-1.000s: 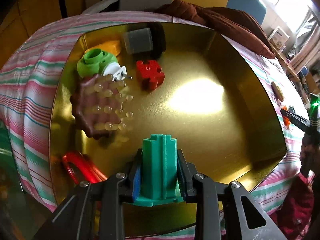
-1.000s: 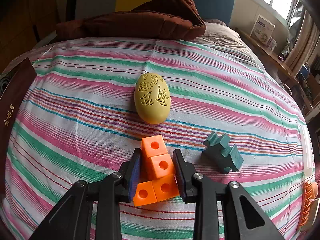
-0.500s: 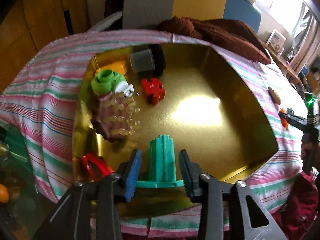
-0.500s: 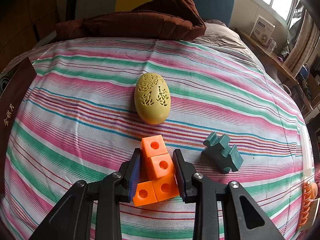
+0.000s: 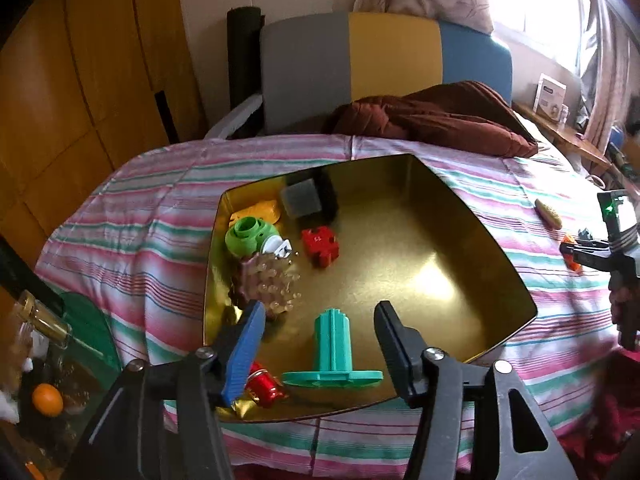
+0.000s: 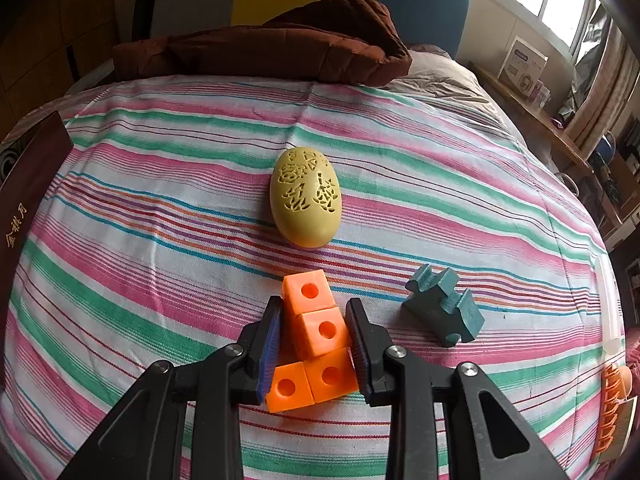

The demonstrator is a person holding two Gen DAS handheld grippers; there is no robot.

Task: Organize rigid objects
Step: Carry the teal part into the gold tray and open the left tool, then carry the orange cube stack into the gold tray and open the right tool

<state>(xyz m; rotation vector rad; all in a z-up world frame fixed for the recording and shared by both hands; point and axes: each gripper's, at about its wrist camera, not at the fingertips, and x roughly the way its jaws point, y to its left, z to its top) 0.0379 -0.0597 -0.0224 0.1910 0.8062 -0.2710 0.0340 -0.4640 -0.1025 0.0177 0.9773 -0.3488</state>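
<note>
So the teal green piece is a ribbed, fluted column on a wide flat round base, and it's standing upright on that base inside the gold tray, close to the tray's near edge. The left gripper is spread wide open around it, both fingers clear of the column with gaps on each side. A second ago those fingers were clamped on the column, half a second ago they'd just started to part, and now the gripper has pulled back and up, so far more of the tray and the striped bedspread shows. Also in the tray: a red puzzle piece further in from the column, a brown bumpy brush to its left, a green round part and a grey cube toward the far corner, and a red can right by the near edge. Over on the right, the right gripper is closed on the orange block cluster, same as before, with a yellow egg beyond it and a dark teal puzzle piece to its right.
</note>
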